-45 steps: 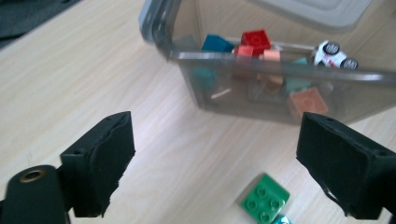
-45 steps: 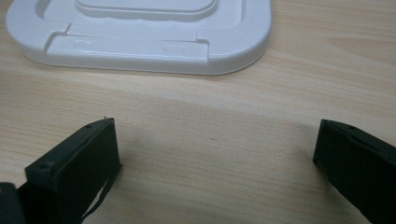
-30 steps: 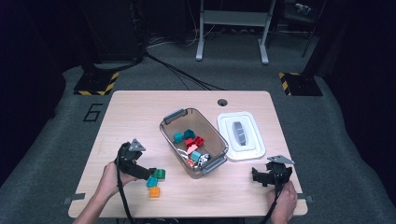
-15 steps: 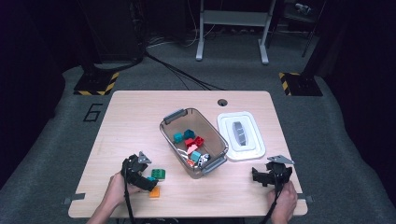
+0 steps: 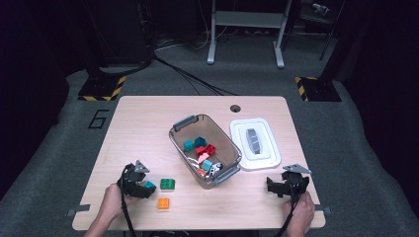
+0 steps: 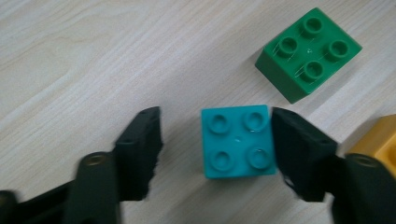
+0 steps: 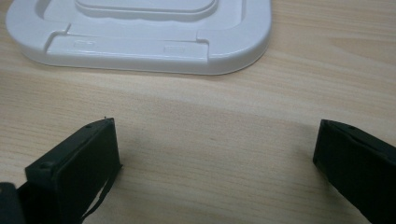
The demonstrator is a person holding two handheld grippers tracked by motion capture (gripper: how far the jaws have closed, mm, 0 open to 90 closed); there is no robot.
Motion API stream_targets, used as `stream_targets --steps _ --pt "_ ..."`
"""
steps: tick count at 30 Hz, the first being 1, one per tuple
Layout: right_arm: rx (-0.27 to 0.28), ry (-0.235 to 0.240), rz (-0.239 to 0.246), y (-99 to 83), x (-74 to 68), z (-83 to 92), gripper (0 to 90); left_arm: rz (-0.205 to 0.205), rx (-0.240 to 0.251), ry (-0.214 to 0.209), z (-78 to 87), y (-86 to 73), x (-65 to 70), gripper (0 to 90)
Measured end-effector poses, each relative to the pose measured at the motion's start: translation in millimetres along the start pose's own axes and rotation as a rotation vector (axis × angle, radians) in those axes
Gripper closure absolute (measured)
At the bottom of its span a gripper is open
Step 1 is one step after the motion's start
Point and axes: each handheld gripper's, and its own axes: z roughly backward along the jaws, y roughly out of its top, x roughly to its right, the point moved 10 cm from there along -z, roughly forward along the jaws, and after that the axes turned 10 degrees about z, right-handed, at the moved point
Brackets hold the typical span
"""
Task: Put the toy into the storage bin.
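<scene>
Teal brick (image 6: 237, 141) now sits between the lowered left hand-held gripper's (image 6: 215, 140) closing, half-narrowed jaws.

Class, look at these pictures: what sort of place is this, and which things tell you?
Probably a lab or recording workspace: a wooden table on grey carpet, hazard-striped bases and cables around it.

Left gripper (image 5: 148, 186) low at seven o'clock, jaws just closing, one side not yet pressing; right gripper (image 5: 270, 185) at five o'clock, jaws wide.

Green brick (image 6: 308, 53) and orange brick (image 6: 373, 142) crowd the teal brick (image 6: 237, 141), bare table (image 5: 143, 123) beyond.
</scene>
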Motion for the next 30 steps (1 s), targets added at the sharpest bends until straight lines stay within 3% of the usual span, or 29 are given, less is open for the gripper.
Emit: stream_targets --steps 4,5,20,30 --pt "0.000 0.000 0.000 0.0 0.0 0.0 0.0 -0.020 0.015 -0.003 0.8 -1.0 -1.5 57.1" --pt "0.000 0.000 0.000 0.0 0.0 0.0 0.0 -0.019 0.013 -0.007 1.0 -1.4 -1.7 58.0" --pt "0.001 0.001 0.002 0.1 0.1 -0.1 0.0 -0.017 0.043 -0.037 19.2 22.5 -9.0 58.9" --pt "0.001 0.001 0.002 0.1 0.2 -0.1 0.0 -0.044 0.066 -0.072 30.7 48.0 -1.5 59.0"
